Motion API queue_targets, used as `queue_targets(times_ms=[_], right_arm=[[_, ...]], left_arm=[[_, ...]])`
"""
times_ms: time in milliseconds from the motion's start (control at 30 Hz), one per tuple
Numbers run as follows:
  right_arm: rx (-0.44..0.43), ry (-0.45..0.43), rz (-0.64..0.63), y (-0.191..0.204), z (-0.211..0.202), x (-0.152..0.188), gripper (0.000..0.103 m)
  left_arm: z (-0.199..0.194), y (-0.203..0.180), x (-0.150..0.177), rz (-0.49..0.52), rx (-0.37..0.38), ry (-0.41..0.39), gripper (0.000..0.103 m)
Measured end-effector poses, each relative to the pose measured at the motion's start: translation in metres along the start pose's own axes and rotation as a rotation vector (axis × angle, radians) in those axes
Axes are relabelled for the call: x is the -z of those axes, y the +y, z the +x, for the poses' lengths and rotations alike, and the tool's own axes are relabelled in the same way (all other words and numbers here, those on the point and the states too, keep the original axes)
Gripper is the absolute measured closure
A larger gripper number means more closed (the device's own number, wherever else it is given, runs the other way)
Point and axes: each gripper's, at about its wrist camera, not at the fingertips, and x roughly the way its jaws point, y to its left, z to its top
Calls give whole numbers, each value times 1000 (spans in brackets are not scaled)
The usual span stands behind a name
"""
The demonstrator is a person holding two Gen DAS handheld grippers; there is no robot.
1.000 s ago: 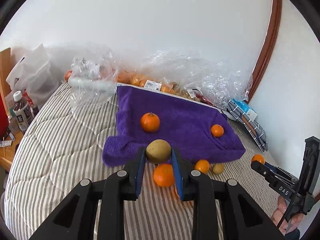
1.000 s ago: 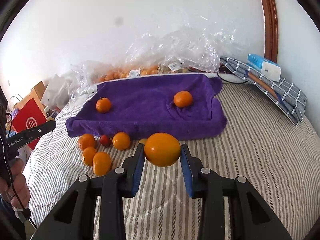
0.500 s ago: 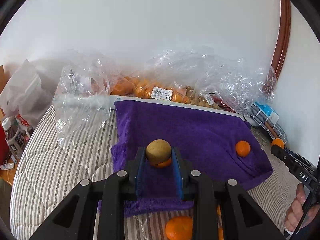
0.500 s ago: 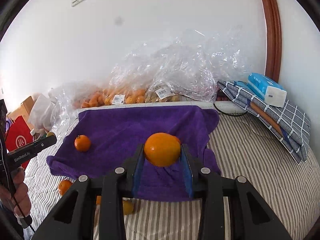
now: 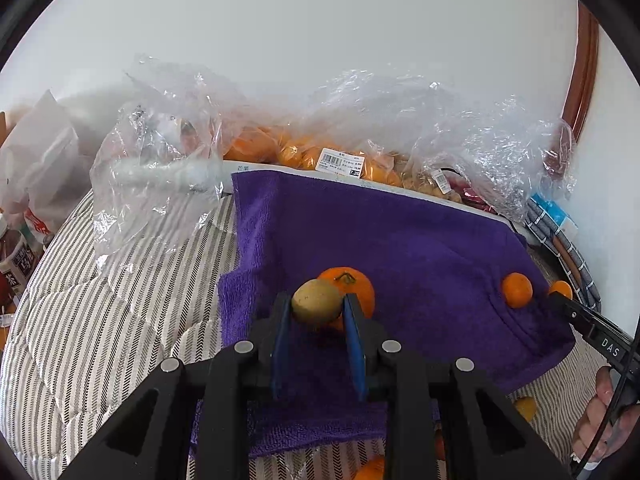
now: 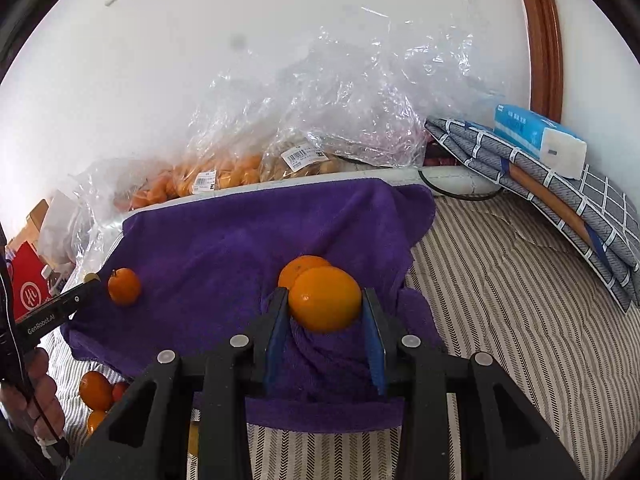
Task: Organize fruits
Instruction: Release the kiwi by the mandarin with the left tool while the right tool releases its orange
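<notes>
My left gripper [image 5: 317, 305] is shut on a small yellow-brown fruit [image 5: 316, 302] and holds it over the purple towel [image 5: 400, 248], just in front of a stemmed orange [image 5: 354, 284] lying there. My right gripper [image 6: 325, 300] is shut on a large orange [image 6: 325, 298] over the towel [image 6: 240, 240], in front of another orange [image 6: 298, 270]. A small orange [image 5: 517, 289] lies at the towel's right edge. The stemmed orange also shows in the right wrist view [image 6: 124, 286], beside the left gripper's tip.
Clear plastic bags of fruit [image 5: 304, 152] line the wall behind the towel. Loose oranges [image 6: 95, 390] lie on the striped bed below the towel's front edge. A folded checked cloth [image 6: 560, 200] with a tissue pack [image 6: 538, 140] sits at right. Bottles [image 5: 16, 256] stand at far left.
Both grippers have moved forward from the bed's front onto the towel, each carrying its fruit. Each now hovers close to an orange lying on the towel.
</notes>
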Motion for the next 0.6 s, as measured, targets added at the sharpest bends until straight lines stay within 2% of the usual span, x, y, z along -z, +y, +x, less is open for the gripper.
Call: queue_targets(times_ms=[600], right_arm=[[17, 49, -54, 13, 13, 8, 68]], left_arm=[[6, -6, 7, 23, -47, 17, 78]])
